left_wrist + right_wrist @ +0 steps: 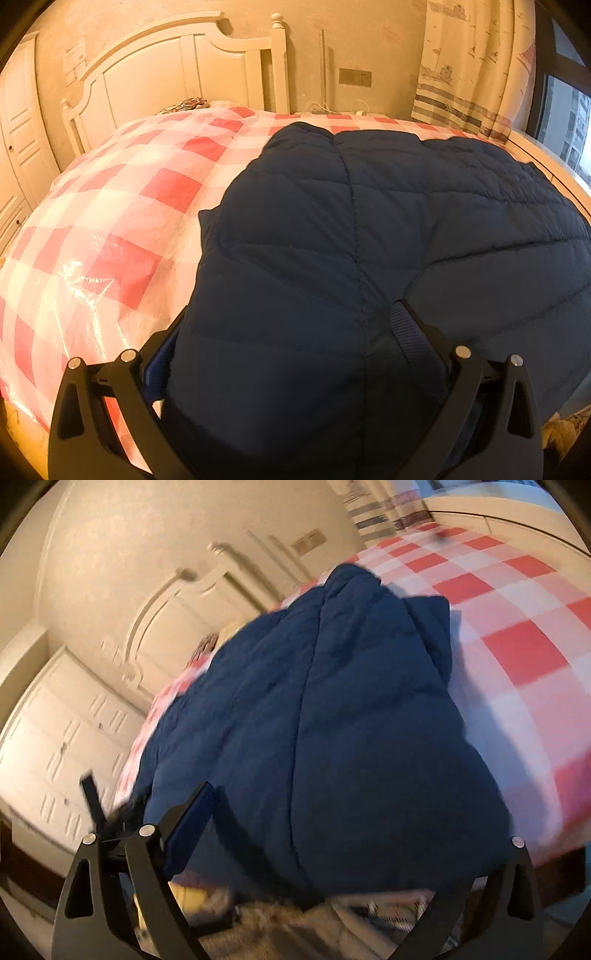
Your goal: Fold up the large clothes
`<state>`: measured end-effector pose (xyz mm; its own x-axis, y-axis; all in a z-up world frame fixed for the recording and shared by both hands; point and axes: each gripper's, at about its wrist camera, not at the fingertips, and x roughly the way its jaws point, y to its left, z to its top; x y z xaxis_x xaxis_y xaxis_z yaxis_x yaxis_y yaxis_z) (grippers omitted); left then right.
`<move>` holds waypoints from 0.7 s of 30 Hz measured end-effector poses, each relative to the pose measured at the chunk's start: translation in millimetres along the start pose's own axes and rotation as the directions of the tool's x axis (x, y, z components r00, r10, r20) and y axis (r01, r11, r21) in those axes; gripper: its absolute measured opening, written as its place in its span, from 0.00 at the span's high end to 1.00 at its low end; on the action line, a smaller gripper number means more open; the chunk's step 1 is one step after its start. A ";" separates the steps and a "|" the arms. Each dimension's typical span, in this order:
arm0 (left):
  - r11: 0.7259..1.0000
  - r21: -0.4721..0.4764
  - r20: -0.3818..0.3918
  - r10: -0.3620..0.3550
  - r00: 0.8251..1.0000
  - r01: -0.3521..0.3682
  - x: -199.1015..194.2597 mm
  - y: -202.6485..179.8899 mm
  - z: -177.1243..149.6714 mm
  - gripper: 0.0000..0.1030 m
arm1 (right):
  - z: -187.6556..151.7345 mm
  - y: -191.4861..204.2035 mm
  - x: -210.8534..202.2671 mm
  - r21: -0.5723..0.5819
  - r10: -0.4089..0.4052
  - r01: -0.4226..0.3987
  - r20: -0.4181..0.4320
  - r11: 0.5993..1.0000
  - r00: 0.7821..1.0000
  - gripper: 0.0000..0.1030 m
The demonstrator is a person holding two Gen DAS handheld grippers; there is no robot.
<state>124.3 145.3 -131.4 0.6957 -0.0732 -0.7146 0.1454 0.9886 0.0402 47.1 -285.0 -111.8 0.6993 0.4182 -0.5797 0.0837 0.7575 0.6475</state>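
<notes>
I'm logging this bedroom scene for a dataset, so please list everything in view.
quilted coat: one, navy, spread on the bed's near side
checked cover: one, red and white, over the bed
headboard: one, cream, at the far wall
curtain: one, pale, patterned, by the window
wardrobe: one, cream, beside the bed
wall switch: one, brownish
left gripper: black, jaws around the coat's edge
right gripper: black, jaws wide

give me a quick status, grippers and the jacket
Left gripper wide, navy quilted jacket bulging between its fingers, grip unclear. Right gripper open over jacket's near end. Jacket spread on red-checked bed cover. Nothing in the way.
</notes>
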 end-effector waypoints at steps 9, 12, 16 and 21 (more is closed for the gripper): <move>1.000 0.027 0.106 0.014 0.994 -0.017 -42.8 -44.4 74.7 0.02 | -6.7 15.5 -21.7 -0.162 -0.005 0.038 0.200 0.986 0.980 0.51; 0.998 0.057 0.084 0.018 0.996 -0.023 -19.0 -87.4 118.3 0.02 | -7.1 29.2 -28.7 -0.228 -0.008 0.062 0.229 0.972 0.973 0.51; 0.983 0.133 -0.002 0.131 0.991 -0.129 47.1 -142.5 153.2 0.02 | -7.8 46.4 -35.4 -0.295 -0.017 0.091 0.247 0.951 0.969 0.52; 0.968 0.218 -0.070 0.146 0.987 -0.127 80.0 -162.0 138.1 0.04 | -2.5 72.0 -42.6 -0.375 -0.023 0.126 0.269 0.918 0.963 0.52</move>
<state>253.5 -38.9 -98.7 0.6583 0.0811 -0.7484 0.2053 0.9371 0.2822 21.5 -247.0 -41.8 0.8623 0.2508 -0.4399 -0.1013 0.9366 0.3356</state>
